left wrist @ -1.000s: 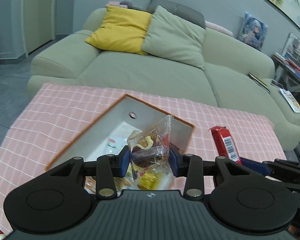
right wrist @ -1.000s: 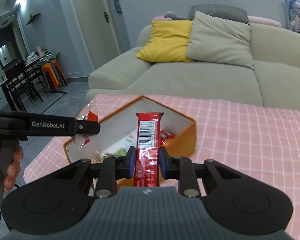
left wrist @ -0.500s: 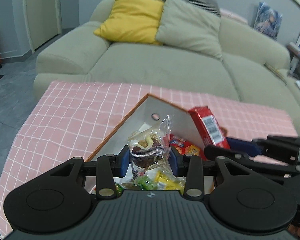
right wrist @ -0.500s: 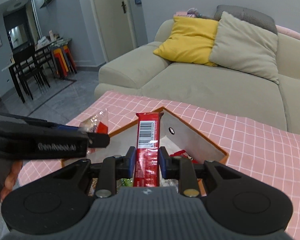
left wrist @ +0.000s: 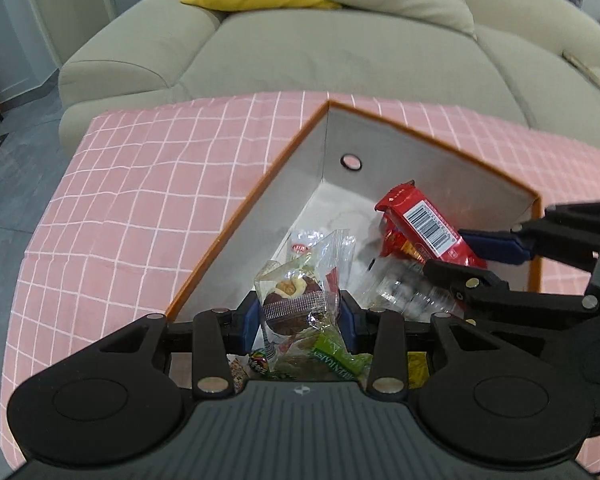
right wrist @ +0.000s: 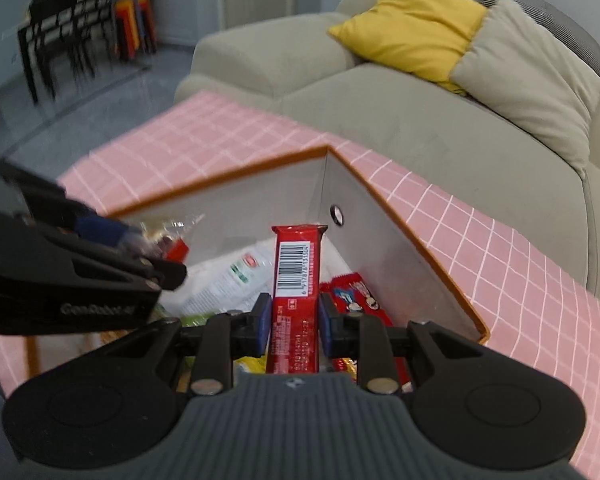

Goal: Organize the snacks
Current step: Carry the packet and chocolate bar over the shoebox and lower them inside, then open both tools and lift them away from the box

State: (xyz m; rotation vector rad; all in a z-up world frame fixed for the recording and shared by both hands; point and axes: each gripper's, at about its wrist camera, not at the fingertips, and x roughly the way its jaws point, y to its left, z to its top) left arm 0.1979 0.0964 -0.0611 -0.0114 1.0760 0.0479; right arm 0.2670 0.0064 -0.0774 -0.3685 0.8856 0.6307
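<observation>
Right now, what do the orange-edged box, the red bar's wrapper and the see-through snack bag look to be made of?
The box looks like cardboard: matte grey inner walls, thin orange edge, a punched round hole. The red bar's wrapper, clamped in the right hand-held gripper, seems glossy printed plastic film or foil, with crimped end and barcode. The snack bag in the left hand-held gripper looks like thin clear plastic, crinkled and glinting.
</observation>
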